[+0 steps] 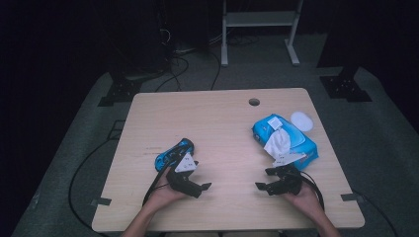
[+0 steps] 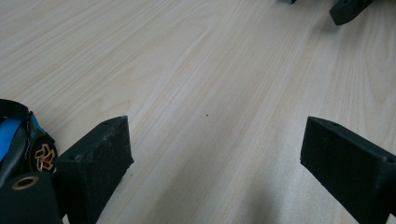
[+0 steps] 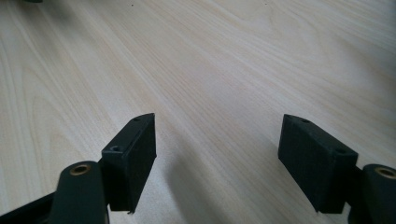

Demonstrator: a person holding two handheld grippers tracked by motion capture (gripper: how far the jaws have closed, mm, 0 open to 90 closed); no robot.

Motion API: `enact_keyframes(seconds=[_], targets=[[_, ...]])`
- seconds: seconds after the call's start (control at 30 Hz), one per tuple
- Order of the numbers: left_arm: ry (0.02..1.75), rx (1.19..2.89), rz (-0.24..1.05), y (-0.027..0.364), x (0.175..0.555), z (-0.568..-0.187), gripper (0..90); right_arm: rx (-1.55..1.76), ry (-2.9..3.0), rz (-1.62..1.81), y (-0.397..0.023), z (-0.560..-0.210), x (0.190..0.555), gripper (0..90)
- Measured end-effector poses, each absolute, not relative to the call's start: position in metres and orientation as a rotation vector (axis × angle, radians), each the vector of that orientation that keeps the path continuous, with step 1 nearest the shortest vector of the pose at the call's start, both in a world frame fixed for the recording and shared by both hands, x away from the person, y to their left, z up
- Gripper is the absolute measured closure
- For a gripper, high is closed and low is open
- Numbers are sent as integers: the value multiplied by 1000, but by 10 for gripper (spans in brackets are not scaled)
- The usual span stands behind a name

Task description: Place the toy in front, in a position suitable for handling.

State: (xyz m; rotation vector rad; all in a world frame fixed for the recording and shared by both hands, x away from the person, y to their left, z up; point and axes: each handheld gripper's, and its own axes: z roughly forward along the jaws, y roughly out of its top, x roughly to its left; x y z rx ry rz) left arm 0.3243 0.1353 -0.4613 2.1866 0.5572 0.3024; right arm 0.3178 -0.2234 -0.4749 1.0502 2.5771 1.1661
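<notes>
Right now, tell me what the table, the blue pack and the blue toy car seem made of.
Table: pale wood or laminate, matte, grain lines visible.
Blue pack: soft plastic film, slightly shiny; a white wipe sticks out.
Toy car: probably glossy hard plastic.

left gripper (image 1: 203, 186): black, grey three-cornered plate | right gripper (image 1: 261, 187): black, looping cable | fingers (image 3: 133, 158): brass-ringed screw holes

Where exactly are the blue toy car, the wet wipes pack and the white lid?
blue toy car (image 1: 173, 153), high view, on its blue roof.
wet wipes pack (image 1: 301, 144), high view, on its blue wrapper.
white lid (image 1: 301, 120), high view, on its middle.
</notes>
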Motion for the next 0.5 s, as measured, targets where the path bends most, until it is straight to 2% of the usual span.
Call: enact_keyframes(seconds=[0.5], targets=[[549,2204,347,138,332,-441,83,1080,2541,1191,-230,-471,317,268]])
